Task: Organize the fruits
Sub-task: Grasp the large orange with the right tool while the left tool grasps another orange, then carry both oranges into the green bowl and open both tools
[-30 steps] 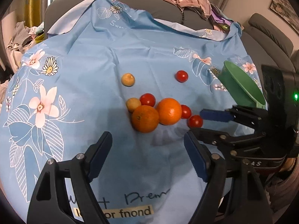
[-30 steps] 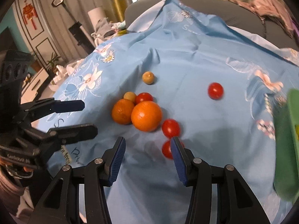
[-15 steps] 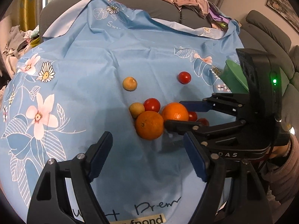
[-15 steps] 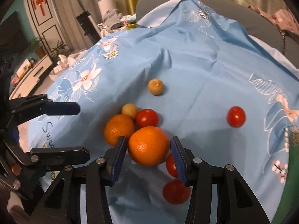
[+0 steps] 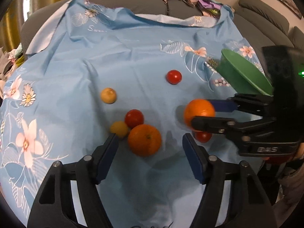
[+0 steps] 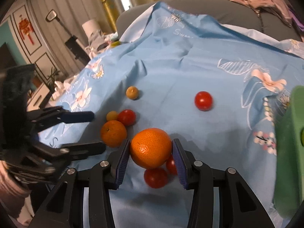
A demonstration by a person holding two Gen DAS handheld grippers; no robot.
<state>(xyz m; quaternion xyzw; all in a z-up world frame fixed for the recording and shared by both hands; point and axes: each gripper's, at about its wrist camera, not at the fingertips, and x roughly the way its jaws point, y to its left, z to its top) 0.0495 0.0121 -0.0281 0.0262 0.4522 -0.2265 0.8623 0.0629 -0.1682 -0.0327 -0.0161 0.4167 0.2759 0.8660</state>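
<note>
R gripper (image 6: 151,148) is closing, pads pressed on both sides of the big orange (image 6: 151,147), which is lifted just off the blue cloth (image 6: 190,66). L gripper (image 5: 150,148) is also closing, nothing gripped; the second orange (image 5: 144,140) sits btwn its fingers, untouched. Rel. to that second orange: red tomato (image 5: 134,118) and small yellow fruit (image 5: 119,128) touching it on the far side, green bowl (image 5: 243,74) well apart, far right.

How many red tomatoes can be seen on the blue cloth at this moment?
4. One tomato lies alone toward the green bowl; one touches the small orange; two lie under the held orange. More may be hidden.
</note>
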